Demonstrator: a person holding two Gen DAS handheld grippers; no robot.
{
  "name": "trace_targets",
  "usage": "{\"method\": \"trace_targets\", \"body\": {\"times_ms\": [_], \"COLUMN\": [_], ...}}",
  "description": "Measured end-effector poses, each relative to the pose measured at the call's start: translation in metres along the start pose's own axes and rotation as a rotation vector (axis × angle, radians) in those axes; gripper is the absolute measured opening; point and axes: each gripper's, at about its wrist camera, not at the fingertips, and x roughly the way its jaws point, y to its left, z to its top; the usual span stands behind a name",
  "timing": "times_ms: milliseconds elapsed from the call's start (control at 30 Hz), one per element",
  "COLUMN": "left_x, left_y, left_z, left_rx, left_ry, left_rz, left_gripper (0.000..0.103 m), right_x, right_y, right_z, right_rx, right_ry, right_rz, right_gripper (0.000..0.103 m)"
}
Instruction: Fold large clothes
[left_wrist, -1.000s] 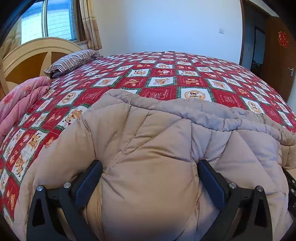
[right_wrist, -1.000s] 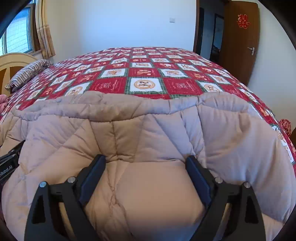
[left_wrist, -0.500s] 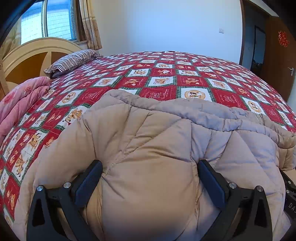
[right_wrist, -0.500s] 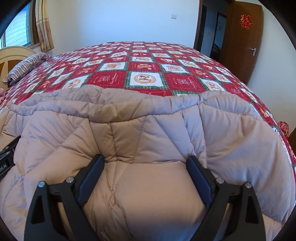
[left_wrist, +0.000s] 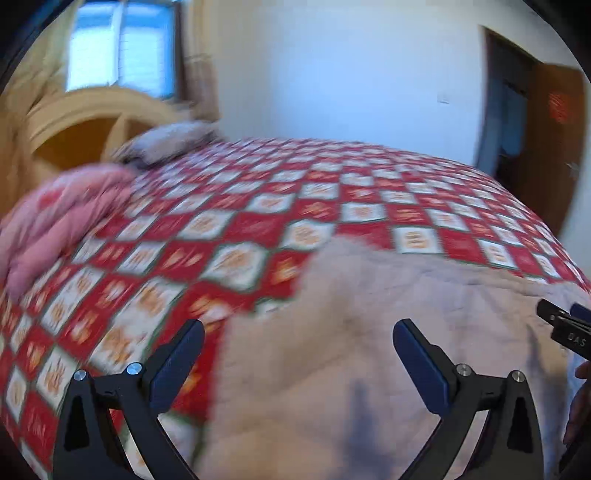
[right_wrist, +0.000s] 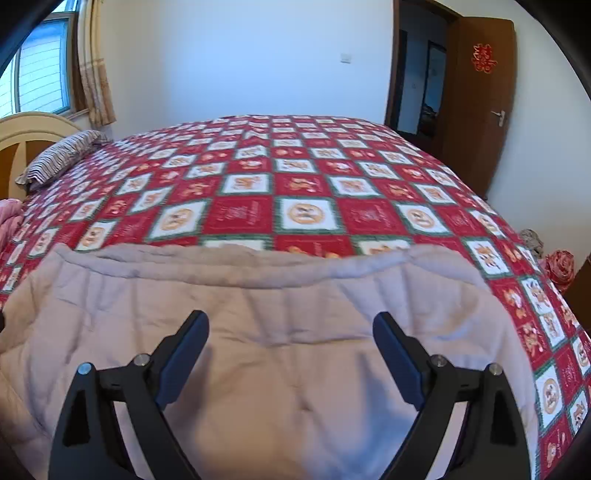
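- Two sets of jaws are seen spread wide, and nothing is held in either.
- Left gripper (left_wrist: 298, 345): the jaws are parted over the near left part of the padded coat (left_wrist: 369, 350). Cloth is seen in the gap, but no pinch is made. Contact with the fabric cannot be told, as that view is badly blurred.
- Right gripper (right_wrist: 291, 338): the jaws are parted above the middle of the coat (right_wrist: 258, 325), with nothing clamped. Touching or just above cannot be told.
- The right gripper's body is glimpsed at the right edge of the left view, so the two are judged close together.
- The coat is laid flat on the near side of the bed (right_wrist: 306, 177), on a red checked quilt. Its rolled far edge (right_wrist: 236, 264) runs across the bed. Its left edge is seen just past the left finger (left_wrist: 177, 360).
- Handling, as a judgement: the coat is thought soft, puffy and light for its bulk. Springing back after a crease is expected. The shell looks smooth, so slipping from a shallow pinch is likely.
- Hold is best taken on an edge or a stitched seam, where the padding is thin, not on a fat quilted panel.
- Opposite edges should be taken by the two grippers so the fold is carried over evenly.
- Elsewhere: a striped pillow (right_wrist: 62, 155) by the headboard and a pink blanket (left_wrist: 66, 214) at far left, both well apart from the coat.
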Motion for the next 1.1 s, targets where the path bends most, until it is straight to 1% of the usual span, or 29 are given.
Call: {"method": "trace_targets", "body": {"times_ms": [67, 100, 133, 167, 300, 367, 467, 567, 633, 700, 767, 800, 867, 933, 1000, 1100], "left_x": [0.014, 0.021, 0.031, 0.039, 0.051, 0.052, 0.046, 0.041, 0.034, 0.028, 0.027, 0.023, 0.019, 0.013, 0.012, 0.008], "left_y": [0.026, 0.03, 0.036, 0.041, 0.046, 0.043, 0.037, 0.037, 0.04, 0.042, 0.044, 0.044, 0.044, 0.044, 0.043, 0.042], "left_z": [-0.017, -0.023, -0.033, -0.043, -0.059, -0.062, -0.068, -0.071, -0.075, -0.079, -0.08, -0.084, -0.088, -0.092, -0.094, -0.096], "left_rx": [-0.065, -0.077, -0.095, -0.123, -0.222, -0.232, -0.229, -0.225, -0.232, -0.24, -0.248, -0.253, -0.261, -0.284, -0.297, -0.3], "left_ry": [0.076, 0.109, 0.159, 0.193, 0.246, 0.248, 0.248, 0.262, 0.266, 0.261, 0.257, 0.253, 0.25, 0.245, 0.244, 0.254], "left_rz": [0.015, 0.014, 0.004, -0.028, -0.115, -0.117, -0.114, -0.12, -0.122, -0.113, -0.109, -0.107, -0.105, -0.114, -0.128, -0.126], "left_gripper": [0.102, 0.102, 0.102, 0.102, 0.102, 0.102, 0.102, 0.102, 0.102, 0.102, 0.102, 0.102, 0.102, 0.102, 0.102, 0.102], "right_x": [0.009, 0.015, 0.021, 0.027, 0.049, 0.057, 0.064, 0.058, 0.042, 0.011, -0.013, -0.019, -0.022, -0.016, -0.011, -0.01], "right_y": [0.014, 0.021, 0.025, 0.029, 0.039, 0.04, 0.04, 0.039, 0.038, 0.038, 0.042, 0.044, 0.046, 0.046, 0.05, 0.051], "right_z": [-0.001, -0.004, -0.007, -0.011, -0.023, -0.025, -0.024, -0.023, -0.026, -0.036, -0.05, -0.059, -0.082, -0.098, -0.103, -0.098], "right_rx": [-0.028, -0.049, -0.066, -0.079, -0.124, -0.139, -0.143, -0.153, -0.151, -0.147, -0.148, -0.163, -0.175, -0.172, -0.187, -0.174], "right_ry": [0.021, 0.032, 0.043, 0.059, 0.113, 0.133, 0.165, 0.178, 0.189, 0.156, 0.129, 0.129, 0.137, 0.104, 0.08, 0.111], "right_rz": [0.001, -0.006, -0.011, -0.022, -0.055, -0.057, -0.064, -0.068, -0.052, -0.022, -0.005, -0.002, -0.02, -0.022, -0.042, -0.053], "right_gripper": [0.093, 0.093, 0.093, 0.093, 0.097, 0.102, 0.103, 0.103, 0.103, 0.103, 0.103, 0.103, 0.103, 0.103, 0.103, 0.103]}}
